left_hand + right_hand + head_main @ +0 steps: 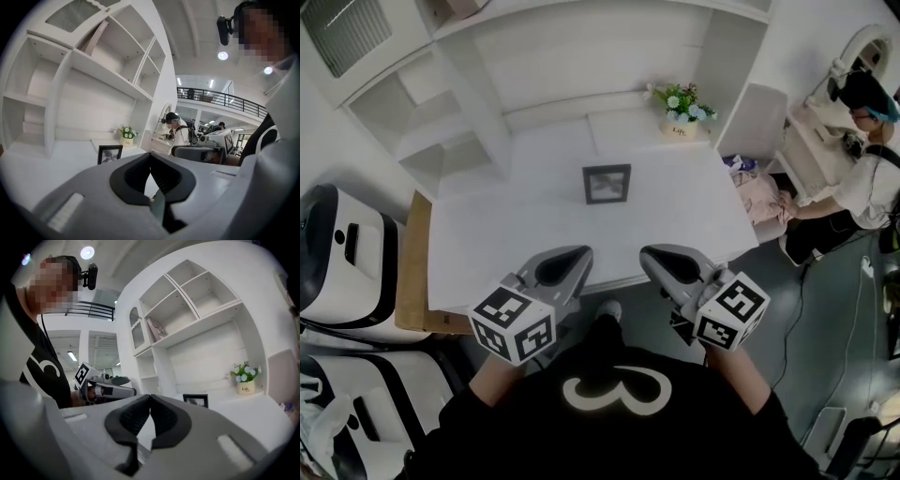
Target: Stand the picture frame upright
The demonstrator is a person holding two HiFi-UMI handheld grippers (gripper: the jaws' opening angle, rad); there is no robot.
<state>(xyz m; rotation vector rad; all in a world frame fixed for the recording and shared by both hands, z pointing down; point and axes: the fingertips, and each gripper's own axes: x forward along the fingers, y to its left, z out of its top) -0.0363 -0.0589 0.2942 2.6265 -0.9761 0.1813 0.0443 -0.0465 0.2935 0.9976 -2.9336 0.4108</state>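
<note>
Picture frame (pixel 607 184) stands upright mid-tabletop (pixel 506 244). Left gripper (pixel 579 255) and right gripper (pixel 652 256) hover side by side at the near edge, fingers closed, empty. Flower pot (pixel 680 114) sits behind.

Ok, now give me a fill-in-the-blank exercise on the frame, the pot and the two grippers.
1. The pot at the back of the desk holds ____.
2. In the head view, the pot is behind the frame and to its ____.
3. The left gripper and the right gripper hold nothing, and the jaws of both are ____.

Missing words: flowers; right; shut.
</note>
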